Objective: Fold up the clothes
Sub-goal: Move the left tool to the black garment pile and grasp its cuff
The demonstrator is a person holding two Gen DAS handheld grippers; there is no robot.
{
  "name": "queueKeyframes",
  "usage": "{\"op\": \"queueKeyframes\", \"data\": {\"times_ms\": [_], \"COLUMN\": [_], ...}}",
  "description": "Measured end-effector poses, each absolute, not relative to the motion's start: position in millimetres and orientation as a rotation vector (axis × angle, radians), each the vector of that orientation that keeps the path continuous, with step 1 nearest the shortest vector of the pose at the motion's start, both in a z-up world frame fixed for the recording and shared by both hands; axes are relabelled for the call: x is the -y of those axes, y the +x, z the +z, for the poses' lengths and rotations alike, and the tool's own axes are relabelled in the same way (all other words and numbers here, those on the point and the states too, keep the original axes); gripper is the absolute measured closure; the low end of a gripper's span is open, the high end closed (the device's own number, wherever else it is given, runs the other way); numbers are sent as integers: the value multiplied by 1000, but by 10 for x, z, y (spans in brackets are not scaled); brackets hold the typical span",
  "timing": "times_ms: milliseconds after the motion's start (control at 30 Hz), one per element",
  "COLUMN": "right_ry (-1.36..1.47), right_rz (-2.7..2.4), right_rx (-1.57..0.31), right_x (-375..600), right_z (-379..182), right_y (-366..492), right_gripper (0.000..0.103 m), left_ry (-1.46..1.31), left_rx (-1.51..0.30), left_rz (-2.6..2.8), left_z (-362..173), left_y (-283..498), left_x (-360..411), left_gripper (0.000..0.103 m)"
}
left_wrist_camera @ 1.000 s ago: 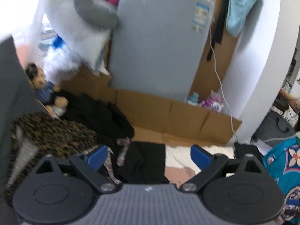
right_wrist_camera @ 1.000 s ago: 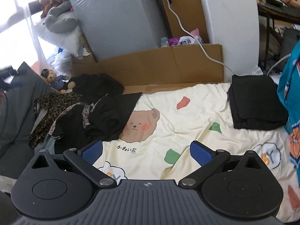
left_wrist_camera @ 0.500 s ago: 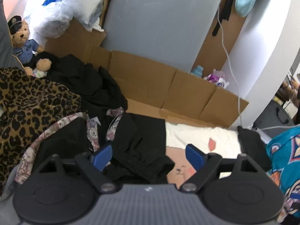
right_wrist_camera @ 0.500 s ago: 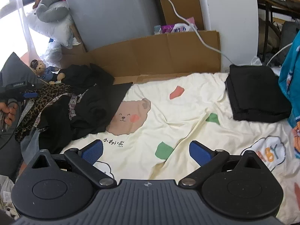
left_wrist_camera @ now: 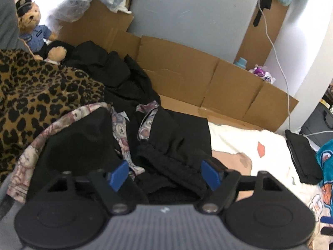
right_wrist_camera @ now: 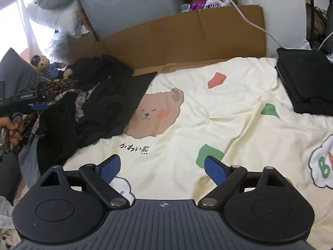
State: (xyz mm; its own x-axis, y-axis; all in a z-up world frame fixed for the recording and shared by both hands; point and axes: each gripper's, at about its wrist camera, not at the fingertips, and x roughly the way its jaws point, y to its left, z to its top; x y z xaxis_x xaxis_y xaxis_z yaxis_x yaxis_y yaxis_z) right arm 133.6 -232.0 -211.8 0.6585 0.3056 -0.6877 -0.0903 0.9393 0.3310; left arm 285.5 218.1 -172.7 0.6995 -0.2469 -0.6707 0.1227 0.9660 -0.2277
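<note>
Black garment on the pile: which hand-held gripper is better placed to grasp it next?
Left, probably. The left hand-held gripper is open right over the black garment on the pile. The right hand-held gripper, also open, hovers over bare bedsheet, apart from the pile.

We note matt black plastic on the left gripper (left_wrist_camera: 165, 174), with blue ribbed pads (left_wrist_camera: 118, 174) and bright metal pivot pins. The black garment (left_wrist_camera: 177, 143) between its open jaws is soft, matt cloth. At 10 o'clock lies leopard-print fabric (left_wrist_camera: 39, 95), slightly fuzzy. At 12 o'clock stands brown corrugated cardboard (left_wrist_camera: 187, 79), dull and creased. Under the right gripper (right_wrist_camera: 162, 168), the cream sheet (right_wrist_camera: 218, 125) is smooth, wrinkled printed cloth.
</note>
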Motion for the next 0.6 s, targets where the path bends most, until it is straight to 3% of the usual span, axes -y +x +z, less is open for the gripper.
{"op": "queueKeyframes", "data": {"times_ms": [133,600], "right_ry": [274,221], "right_rz": [255,258], "right_rx": [-844,-902], "right_x": [2114,1732], "right_z": [-2237,-2445], "right_y": [1467,1609], "right_gripper": [16,16], "left_ry": [-178,-192], "left_rx": [-764,-796], "left_rz": [-174,-210], "left_z": [-1881,-2465], "left_y": [2947,3597], "left_x": [-2205,-2000], "left_gripper": [32,34]}}
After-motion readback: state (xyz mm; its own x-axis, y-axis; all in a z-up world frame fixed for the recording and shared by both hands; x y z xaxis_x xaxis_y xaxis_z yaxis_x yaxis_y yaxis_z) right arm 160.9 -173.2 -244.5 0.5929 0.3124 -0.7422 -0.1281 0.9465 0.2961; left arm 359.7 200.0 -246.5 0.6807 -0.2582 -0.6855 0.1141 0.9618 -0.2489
